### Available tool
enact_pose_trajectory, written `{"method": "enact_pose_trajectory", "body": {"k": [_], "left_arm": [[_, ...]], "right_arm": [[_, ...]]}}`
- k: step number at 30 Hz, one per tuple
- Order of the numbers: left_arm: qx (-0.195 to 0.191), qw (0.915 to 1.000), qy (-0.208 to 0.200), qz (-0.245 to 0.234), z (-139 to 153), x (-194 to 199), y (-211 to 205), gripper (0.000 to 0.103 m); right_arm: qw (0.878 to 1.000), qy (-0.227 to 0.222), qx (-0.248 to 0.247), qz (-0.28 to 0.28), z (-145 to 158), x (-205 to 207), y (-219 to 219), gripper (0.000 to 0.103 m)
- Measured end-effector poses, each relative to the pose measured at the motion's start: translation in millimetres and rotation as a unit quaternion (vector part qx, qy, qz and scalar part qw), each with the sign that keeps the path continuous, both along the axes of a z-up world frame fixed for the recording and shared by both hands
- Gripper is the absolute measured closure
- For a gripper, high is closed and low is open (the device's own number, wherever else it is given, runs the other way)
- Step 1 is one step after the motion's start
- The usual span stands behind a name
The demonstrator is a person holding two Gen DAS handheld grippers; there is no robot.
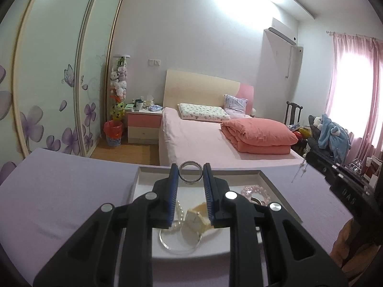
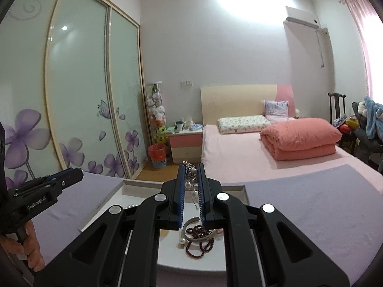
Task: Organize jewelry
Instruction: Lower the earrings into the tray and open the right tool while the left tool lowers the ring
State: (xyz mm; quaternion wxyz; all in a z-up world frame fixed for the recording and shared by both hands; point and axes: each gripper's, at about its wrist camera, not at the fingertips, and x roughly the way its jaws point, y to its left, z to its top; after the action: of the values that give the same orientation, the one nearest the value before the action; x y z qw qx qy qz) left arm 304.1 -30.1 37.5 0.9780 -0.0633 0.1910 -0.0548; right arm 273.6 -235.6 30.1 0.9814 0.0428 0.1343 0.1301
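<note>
My left gripper (image 1: 191, 172) is shut on a silver bangle (image 1: 190, 173), held upright above the white tray (image 1: 141, 179). In the tray below lie a pearl strand (image 1: 179, 211), a yellow-strapped watch (image 1: 197, 217), a clear bangle (image 1: 177, 247) and a pink bead bracelet (image 1: 257, 191). My right gripper (image 2: 190, 171) is shut on a dangling pearl and silver earring (image 2: 191, 179), held above the tray (image 2: 134, 189). Below it lie a dark red bead string (image 2: 201, 239) and a silver cuff (image 2: 191, 233). The right gripper also shows in the left wrist view (image 1: 308, 161) with the earring (image 1: 300, 171) hanging from it.
The tray sits on a lavender cloth (image 1: 71, 191). Behind are a pink bed (image 1: 215, 143) with a folded orange quilt (image 1: 258, 135), a nightstand (image 1: 143, 126), a red bin (image 1: 113, 132) and a sliding-door wardrobe (image 2: 71, 95). The left gripper body (image 2: 43, 191) is at the left.
</note>
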Motion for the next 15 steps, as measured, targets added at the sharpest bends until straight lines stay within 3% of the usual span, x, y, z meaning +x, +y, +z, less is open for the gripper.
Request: {"method": "enact_pose_trajectory", "body": {"k": [12, 13, 15], "left_arm": [[-0.008, 0.9997, 0.025, -0.002, -29, 48, -7, 0.082], [-0.009, 0.9996, 0.027, -0.003, -32, 49, -8, 0.082], [-0.005, 0.9996, 0.029, -0.005, -38, 51, -10, 0.082]], "right_arm": [[0.999, 0.039, 0.006, 0.009, -26, 34, 9, 0.09], [0.999, 0.042, 0.007, 0.012, -26, 34, 9, 0.085], [0.999, 0.044, 0.01, 0.009, -25, 37, 8, 0.064]]}}
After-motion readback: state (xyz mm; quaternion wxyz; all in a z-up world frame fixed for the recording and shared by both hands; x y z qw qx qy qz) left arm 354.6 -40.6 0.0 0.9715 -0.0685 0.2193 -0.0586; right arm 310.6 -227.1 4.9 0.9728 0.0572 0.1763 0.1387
